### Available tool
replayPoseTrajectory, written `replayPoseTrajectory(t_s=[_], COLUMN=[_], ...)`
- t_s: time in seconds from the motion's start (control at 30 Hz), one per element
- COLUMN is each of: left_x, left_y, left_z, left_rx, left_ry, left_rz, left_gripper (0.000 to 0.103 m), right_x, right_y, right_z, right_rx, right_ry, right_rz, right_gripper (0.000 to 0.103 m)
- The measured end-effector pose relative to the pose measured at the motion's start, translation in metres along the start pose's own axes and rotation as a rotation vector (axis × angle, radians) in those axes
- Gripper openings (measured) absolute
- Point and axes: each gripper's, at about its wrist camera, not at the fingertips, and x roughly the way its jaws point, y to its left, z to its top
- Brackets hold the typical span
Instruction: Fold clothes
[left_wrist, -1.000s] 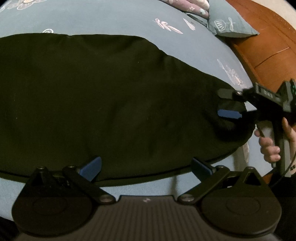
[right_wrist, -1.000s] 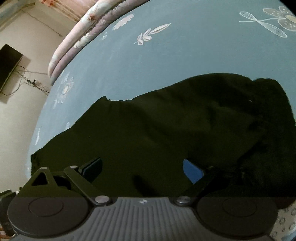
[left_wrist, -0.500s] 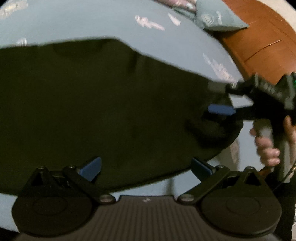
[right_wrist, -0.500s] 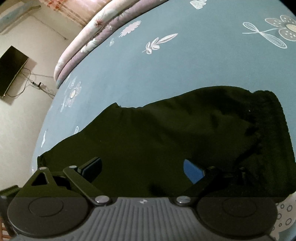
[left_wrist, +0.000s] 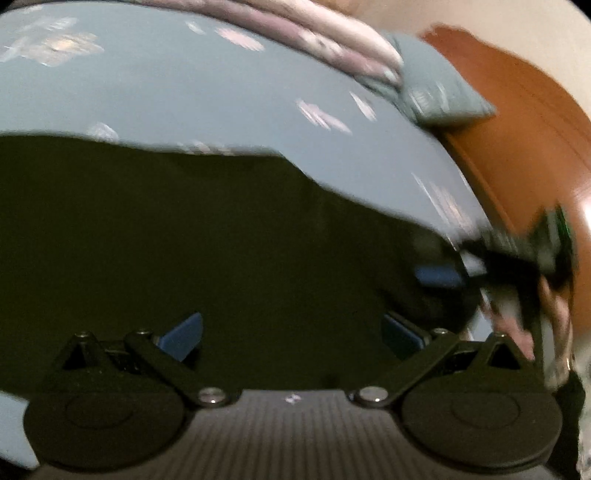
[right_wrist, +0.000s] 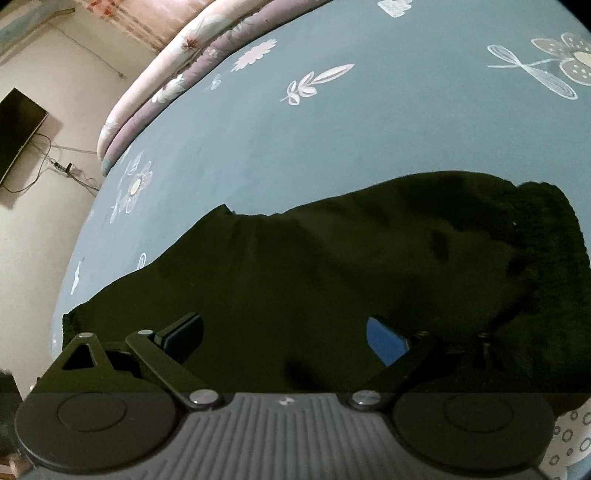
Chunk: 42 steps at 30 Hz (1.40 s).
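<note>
Black soft cloth garment (right_wrist: 332, 280) flat on blue floral bedsheet (right_wrist: 332, 140): limp, light; grasp hems. Left gripper (left_wrist: 291, 328), right gripper (right_wrist: 284, 332) both spread, empty, over garment.

**Left wrist view: black garment on a floral bedsheet**

The left gripper (left_wrist: 291, 332) hovers over a black garment (left_wrist: 221, 236) spread flat on a blue bedsheet (left_wrist: 177, 85) with pale flower prints; its blue-padded fingers (left_wrist: 183, 334) stand wide apart. At right, motion-blurred, the right gripper (left_wrist: 447, 275) meets the garment's edge, held by a hand (left_wrist: 517, 325). Beyond lie a folded floral quilt (left_wrist: 332, 48), a blue-grey pillow (left_wrist: 439, 96) and a reddish wooden headboard (left_wrist: 517, 129).
</note>
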Motion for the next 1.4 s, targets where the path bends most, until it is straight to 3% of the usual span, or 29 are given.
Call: replayPoseTrajectory(t_s=[0.1, 0.13, 0.37, 0.5, 0.67, 0.77, 0.87, 0.97, 1.07, 1.13, 1.23, 1.33, 1.4], left_x=[-0.008, -0.008, 0.017, 0.034, 0.021, 0.009, -0.013, -0.035, -0.057, -0.061, -0.060, -0.064, -0.069], left_y=[0.049, 0.066, 0.162, 0.193, 0.213, 0.208, 0.195, 0.196, 0.213, 0.236, 0.281, 0.319, 0.335], left_z=[0.038, 0.050, 0.097, 0.095, 0.096, 0.101, 0.104, 0.113, 0.124, 0.125, 0.113, 0.089, 0.075], left_rx=[-0.055, -0.090, -0.324, -0.380, -0.409, -0.416, -0.354, -0.311, -0.281, -0.303, -0.420, -0.545, -0.573], left_ry=[-0.087, -0.109, -0.197, -0.239, -0.294, -0.293, -0.299, -0.284, -0.254, -0.209, -0.168, -0.207, -0.244], left_rz=[0.084, 0.081, -0.066, -0.017, -0.015, -0.028, -0.036, 0.012, 0.107, 0.156, 0.196, 0.204, 0.141], left_gripper=[0.102, 0.102, 0.102, 0.102, 0.102, 0.102, 0.102, 0.102, 0.102, 0.102, 0.102, 0.102, 0.102], right_x=[0.005, 0.007, 0.030, 0.037, 0.039, 0.040, 0.040, 0.040, 0.040, 0.040, 0.043, 0.047, 0.050], right_y=[0.005, 0.008, 0.026, 0.029, 0.028, 0.030, 0.032, 0.032, 0.035, 0.037, 0.039, 0.041, 0.043], right_z=[0.003, 0.004, 0.011, 0.013, 0.015, 0.014, 0.013, 0.012, 0.011, 0.010, 0.010, 0.012, 0.014], right_rx=[-0.017, -0.028, -0.080, -0.101, -0.104, -0.116, -0.121, -0.117, -0.123, -0.129, -0.135, -0.133, -0.133], right_ry=[0.003, 0.005, 0.040, 0.045, 0.047, 0.046, 0.044, 0.042, 0.040, 0.040, 0.042, 0.043, 0.044], right_rz=[0.001, -0.001, -0.020, -0.042, -0.040, -0.047, -0.053, -0.057, -0.066, -0.073, -0.082, -0.097, -0.108], right_gripper=[0.098, 0.098, 0.098, 0.098, 0.098, 0.098, 0.098, 0.098, 0.099, 0.099, 0.101, 0.101, 0.101])
